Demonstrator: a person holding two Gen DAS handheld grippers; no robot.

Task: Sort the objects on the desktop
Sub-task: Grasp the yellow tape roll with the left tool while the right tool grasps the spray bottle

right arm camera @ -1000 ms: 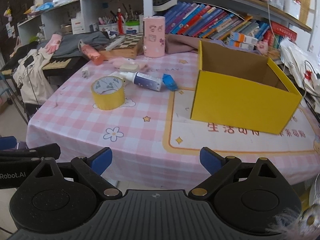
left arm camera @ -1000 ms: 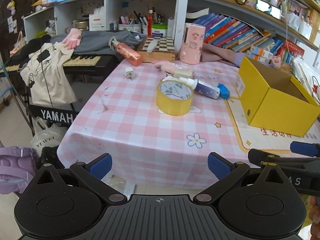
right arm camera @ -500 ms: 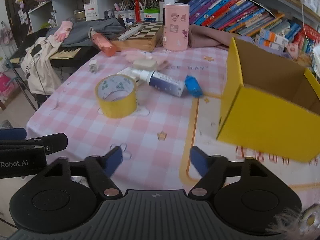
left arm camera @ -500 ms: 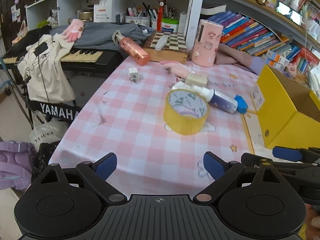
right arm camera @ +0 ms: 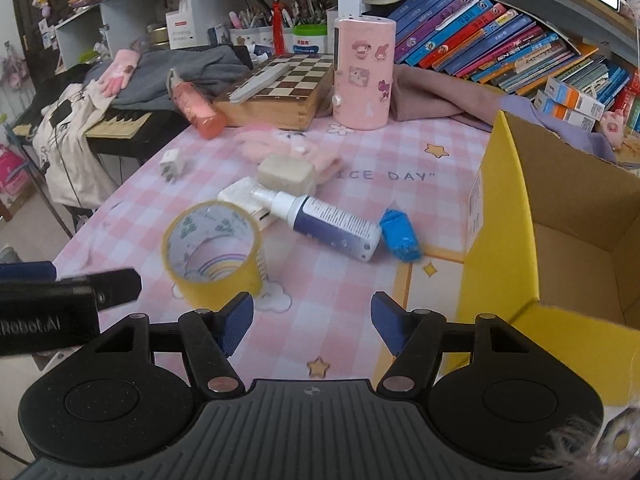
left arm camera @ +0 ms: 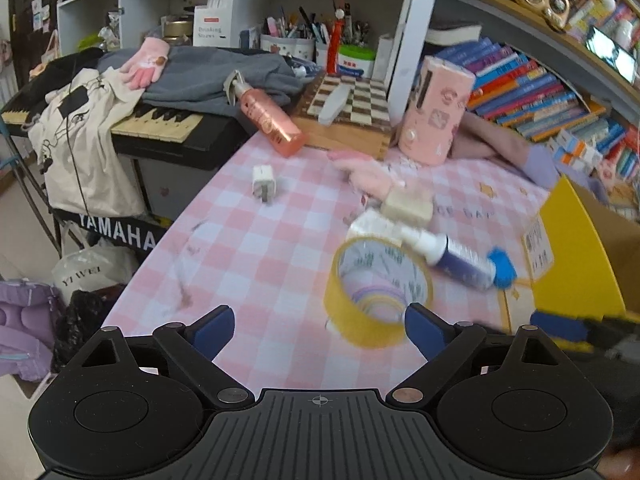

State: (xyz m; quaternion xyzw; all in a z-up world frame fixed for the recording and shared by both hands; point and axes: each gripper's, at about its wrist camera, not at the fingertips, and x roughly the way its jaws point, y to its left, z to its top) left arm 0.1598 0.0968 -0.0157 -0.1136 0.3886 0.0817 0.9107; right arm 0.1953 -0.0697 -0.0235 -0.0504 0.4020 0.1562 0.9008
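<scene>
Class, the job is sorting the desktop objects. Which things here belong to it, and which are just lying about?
Belonging to the job:
tape roll
spray bottle
blue packet
white plug
yellow box

Just lying about:
chessboard
books
keyboard
pink glove

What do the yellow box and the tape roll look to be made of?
Yellow box: likely cardboard, with a matte yellow outside, a raw brown inside and folded flaps. Tape roll: seemingly glossy yellow plastic film wound on a printed paper core; the material of the core is uncertain.
</scene>
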